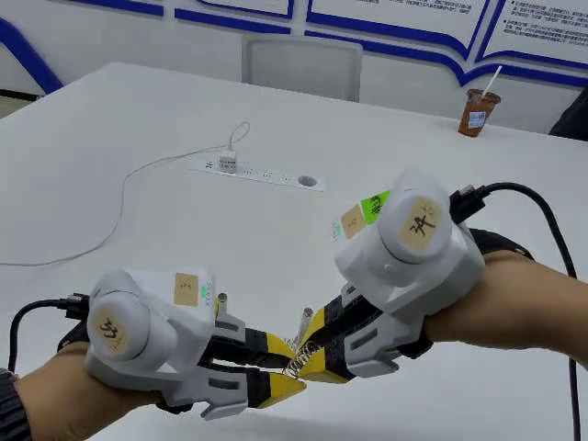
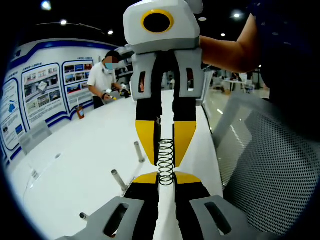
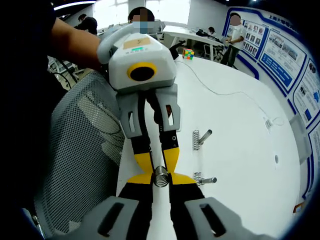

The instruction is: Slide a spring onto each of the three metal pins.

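White workbench (image 1: 119, 129) in a showroom with blue-edged wall panels (image 1: 386, 18). Nearest to me, the left gripper (image 2: 165, 180), white-bodied with black-and-yellow jaws, and the matching right gripper (image 3: 160, 180) meet tip to tip over the near part of the top. Between them is a small silver coil spring (image 2: 165, 159). My left jaws are set narrow on one end of it and my right jaws narrow around the other, so it hangs clear of the surface. Just beyond the tips, three short upright metal pins (image 2: 118, 180) stand in a row. In the right gripper view, two more coil springs (image 3: 196, 139) sit at two of the pins; whether around or beside them I cannot tell. Farther back a white power strip (image 1: 259, 173) lies flat, with a thin white cable (image 1: 119, 211) trailing across the top. At the far edge are a grey chair (image 1: 303, 64) and a brown plastic cup (image 1: 478, 112) with a straw (image 1: 493, 78).
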`<state>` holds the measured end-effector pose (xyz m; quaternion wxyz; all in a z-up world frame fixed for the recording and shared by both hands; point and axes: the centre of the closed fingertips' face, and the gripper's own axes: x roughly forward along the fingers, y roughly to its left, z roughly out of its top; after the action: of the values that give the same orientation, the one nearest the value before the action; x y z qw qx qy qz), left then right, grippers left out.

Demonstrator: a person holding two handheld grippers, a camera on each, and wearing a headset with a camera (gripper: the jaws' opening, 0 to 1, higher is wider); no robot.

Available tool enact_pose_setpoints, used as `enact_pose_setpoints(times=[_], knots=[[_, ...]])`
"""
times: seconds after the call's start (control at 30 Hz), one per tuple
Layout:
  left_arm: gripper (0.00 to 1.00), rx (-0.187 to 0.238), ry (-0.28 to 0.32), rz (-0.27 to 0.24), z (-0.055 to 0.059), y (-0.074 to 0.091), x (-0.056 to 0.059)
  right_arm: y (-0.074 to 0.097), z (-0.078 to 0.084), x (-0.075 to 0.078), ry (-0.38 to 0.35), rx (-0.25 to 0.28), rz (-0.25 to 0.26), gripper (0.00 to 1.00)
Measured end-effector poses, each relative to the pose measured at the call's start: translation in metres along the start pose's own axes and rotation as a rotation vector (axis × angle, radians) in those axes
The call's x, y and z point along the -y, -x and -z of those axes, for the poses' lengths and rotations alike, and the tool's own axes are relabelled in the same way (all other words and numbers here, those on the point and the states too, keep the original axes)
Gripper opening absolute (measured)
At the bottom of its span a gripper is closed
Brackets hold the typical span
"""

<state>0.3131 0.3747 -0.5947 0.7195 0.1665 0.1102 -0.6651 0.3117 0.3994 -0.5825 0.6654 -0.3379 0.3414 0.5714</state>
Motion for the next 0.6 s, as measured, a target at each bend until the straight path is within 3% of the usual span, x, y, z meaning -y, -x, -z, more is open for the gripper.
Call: enact_pose_setpoints(times=[0.4,0.6], knots=[[0.12,0.005,0.014,-0.001,-0.0001,0.0000,-0.0015,-0.0004,-0.0012,0.0016,-0.007,0.000,-0.002,0.12],[0.23,0.000,0.052,-0.008,0.0031,0.0030,-0.0030,0.0082,0.0004,0.0076,-0.019,0.000,0.015,0.12]])
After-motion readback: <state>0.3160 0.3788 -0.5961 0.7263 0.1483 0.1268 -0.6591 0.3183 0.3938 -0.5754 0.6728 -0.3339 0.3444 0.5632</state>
